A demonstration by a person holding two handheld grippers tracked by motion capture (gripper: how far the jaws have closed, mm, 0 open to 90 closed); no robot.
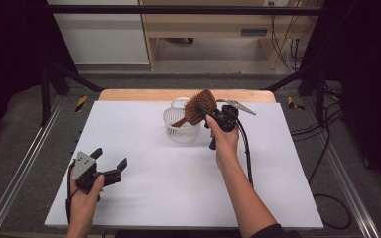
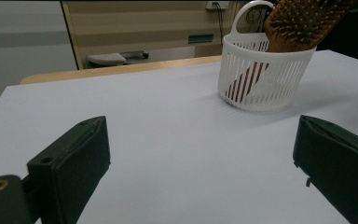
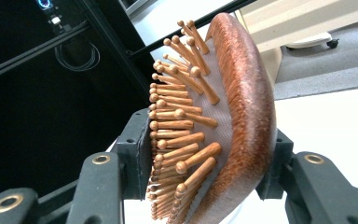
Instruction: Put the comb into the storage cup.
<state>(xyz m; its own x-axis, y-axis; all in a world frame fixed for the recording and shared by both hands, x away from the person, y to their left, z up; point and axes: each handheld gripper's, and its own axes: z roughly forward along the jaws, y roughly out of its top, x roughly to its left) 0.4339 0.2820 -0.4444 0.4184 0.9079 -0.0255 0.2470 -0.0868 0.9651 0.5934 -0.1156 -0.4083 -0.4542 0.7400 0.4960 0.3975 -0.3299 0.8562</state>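
A: Right gripper (image 1: 209, 115), high view: held above the far middle of the table, jaws clamped across the head of the wooden hairbrush (image 1: 200, 106). Check on its own camera?

B: Right gripper view confirms. One pad sits against the bristle tips, the other against the brush's rounded wooden back (image 3: 249, 102). Brush head stands on edge between them, bristles (image 3: 182, 116) facing left in that view. Firm grasp.

A: Where's the brush relative to the basket?

B: Handle end runs down into the white slatted basket (image 1: 181, 125); head sticks out above the rim, tilted. Left gripper view shows the reddish handle through the slats (image 2: 244, 84) and the head leaning over the rim at upper right.

A: Left gripper (image 1: 110, 164)?

B: Near the front left of the white table sheet (image 1: 144, 198), held low in the person's left hand (image 1: 85, 196). Jaws spread wide, only bare sheet between them. Well apart from the basket.

A: Beyond the table?

B: Light wooden furniture (image 1: 203, 29) behind the far edge, cables (image 1: 327, 148) on the floor at right.
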